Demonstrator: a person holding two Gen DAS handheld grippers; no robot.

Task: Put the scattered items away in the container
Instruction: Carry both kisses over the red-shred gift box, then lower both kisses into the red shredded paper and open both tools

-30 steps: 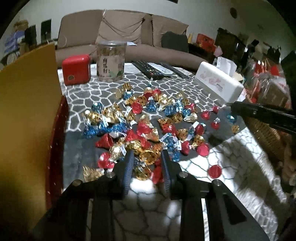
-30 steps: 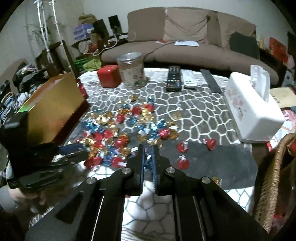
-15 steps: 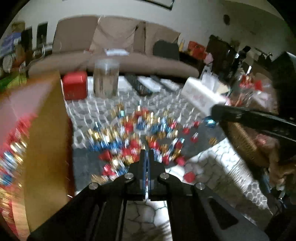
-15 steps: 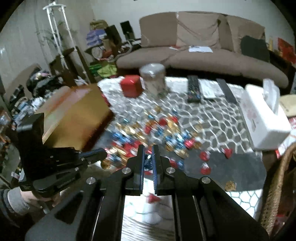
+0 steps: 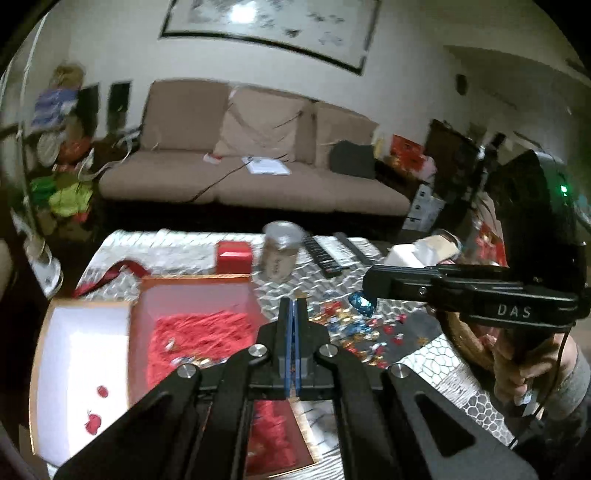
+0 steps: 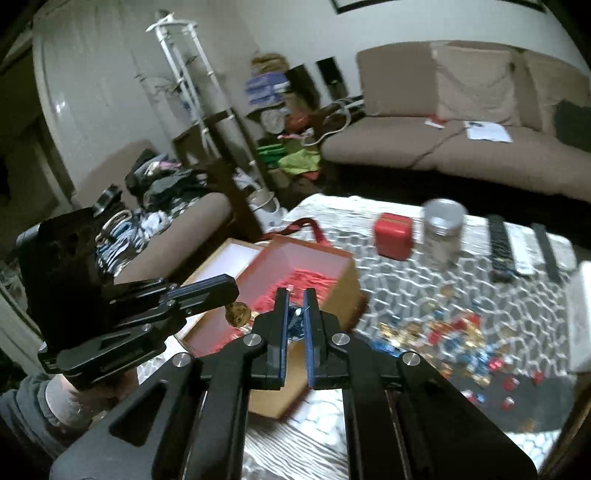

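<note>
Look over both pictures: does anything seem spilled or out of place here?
Yes. Wrapped sweets lie scattered loose over the table beside the open box instead of in it; only a few sit on its red filling.

Dim living room with a brown three-seat sofa (image 5: 255, 177) along a white wall, a framed picture (image 5: 273, 26) hanging above it, and a white rack (image 6: 192, 74) off to one side.

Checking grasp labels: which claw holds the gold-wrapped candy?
The left claw: the gold candy hangs at its tip. The right claw grips a blue candy instead.
</note>
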